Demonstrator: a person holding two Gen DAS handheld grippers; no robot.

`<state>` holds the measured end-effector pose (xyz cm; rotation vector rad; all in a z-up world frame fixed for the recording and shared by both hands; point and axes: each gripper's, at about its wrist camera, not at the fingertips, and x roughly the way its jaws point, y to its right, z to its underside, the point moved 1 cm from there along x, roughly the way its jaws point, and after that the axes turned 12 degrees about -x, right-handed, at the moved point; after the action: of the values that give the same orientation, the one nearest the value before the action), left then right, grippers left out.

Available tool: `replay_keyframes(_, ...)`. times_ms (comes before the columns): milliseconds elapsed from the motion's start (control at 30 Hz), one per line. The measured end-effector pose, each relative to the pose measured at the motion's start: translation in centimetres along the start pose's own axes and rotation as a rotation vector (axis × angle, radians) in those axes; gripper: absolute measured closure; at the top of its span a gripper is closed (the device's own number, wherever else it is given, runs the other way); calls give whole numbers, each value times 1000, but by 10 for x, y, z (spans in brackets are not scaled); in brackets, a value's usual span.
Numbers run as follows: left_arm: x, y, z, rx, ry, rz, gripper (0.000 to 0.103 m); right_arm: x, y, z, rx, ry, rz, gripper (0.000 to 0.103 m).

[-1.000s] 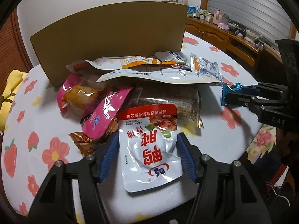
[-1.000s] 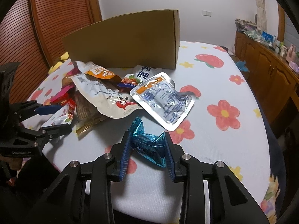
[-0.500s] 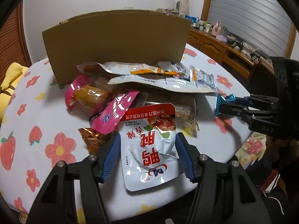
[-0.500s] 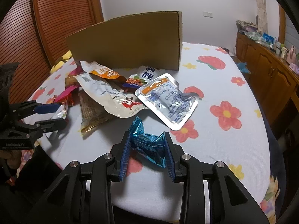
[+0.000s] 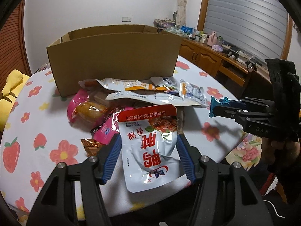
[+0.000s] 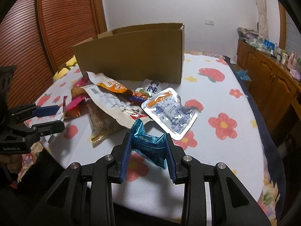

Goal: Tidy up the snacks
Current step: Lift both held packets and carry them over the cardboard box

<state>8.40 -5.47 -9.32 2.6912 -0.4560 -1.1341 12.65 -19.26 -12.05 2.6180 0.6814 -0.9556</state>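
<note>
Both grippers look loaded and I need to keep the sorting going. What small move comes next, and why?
Probably carry the white and red pouch forward over the cardboard box and drop it in. The left gripper is shut on it, the box stands open-topped just behind the snack pile, and the right gripper holds its blue wrapper off to the side.

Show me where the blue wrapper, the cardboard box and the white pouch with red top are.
blue wrapper (image 6: 148, 146), right wrist view, crumpled middle.
cardboard box (image 5: 114, 56), left wrist view, front wall.
white pouch (image 5: 150, 150), left wrist view, printed middle.
</note>
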Motion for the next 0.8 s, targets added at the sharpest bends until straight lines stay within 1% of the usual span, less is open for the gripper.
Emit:
replay_keyframes(200,-14,1,-12,-6,43,8,43,-12,-3,-8,-10,35,3,70)
replay_keyframes(500,-23,-3,-35,3,90,-9,43,-22,-9,-31,-49,78,3,70)
replay_keyframes(667,-29,-7,-52,8,121,-14,43,-24,-10,-49,-70,103,4,70)
replay_keyframes(800,-33,-10,-71,25,155,-25,43,-24,-10,-67,-95,128,3,70)
